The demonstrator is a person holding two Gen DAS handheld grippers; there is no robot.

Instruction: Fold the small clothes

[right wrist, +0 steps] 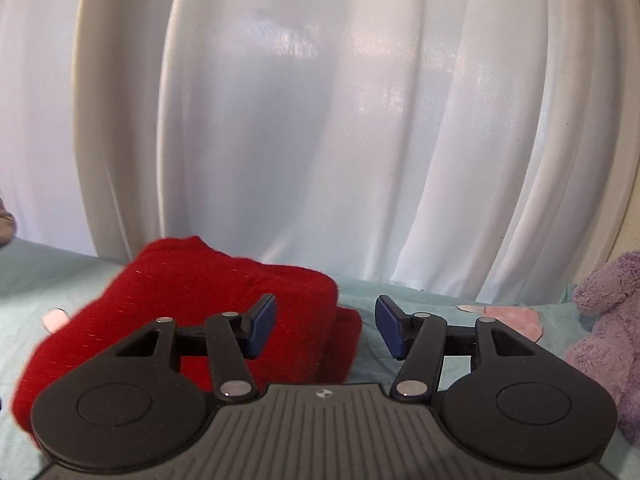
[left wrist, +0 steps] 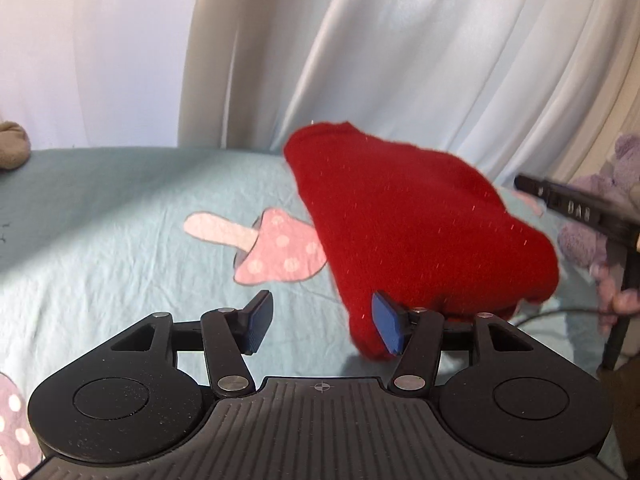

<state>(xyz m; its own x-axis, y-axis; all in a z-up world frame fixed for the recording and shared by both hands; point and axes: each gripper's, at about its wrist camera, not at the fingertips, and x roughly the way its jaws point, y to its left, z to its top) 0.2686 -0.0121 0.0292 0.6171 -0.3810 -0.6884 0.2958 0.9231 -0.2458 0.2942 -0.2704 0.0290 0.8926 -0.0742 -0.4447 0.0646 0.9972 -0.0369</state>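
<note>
A folded red knit garment (left wrist: 412,224) lies in a thick bundle on the pale blue bedsheet (left wrist: 100,240). In the left wrist view my left gripper (left wrist: 324,326) hovers just before its near corner, jaws apart. Its right blue pad (left wrist: 386,328) overlaps the cloth's edge and the gap between the pads shows only sheet. The right gripper's black finger (left wrist: 576,208) reaches in from the right edge, beyond the garment. In the right wrist view the red garment (right wrist: 168,312) lies low and left. My right gripper (right wrist: 326,328) is open above its right end, gripping nothing.
The sheet carries a pink mushroom print (left wrist: 276,248). A purple plush toy (right wrist: 604,336) sits at the right. A beige plush (left wrist: 12,144) lies at the far left. White curtains (right wrist: 320,120) hang behind the bed. A person's hand (left wrist: 626,300) shows at the right edge.
</note>
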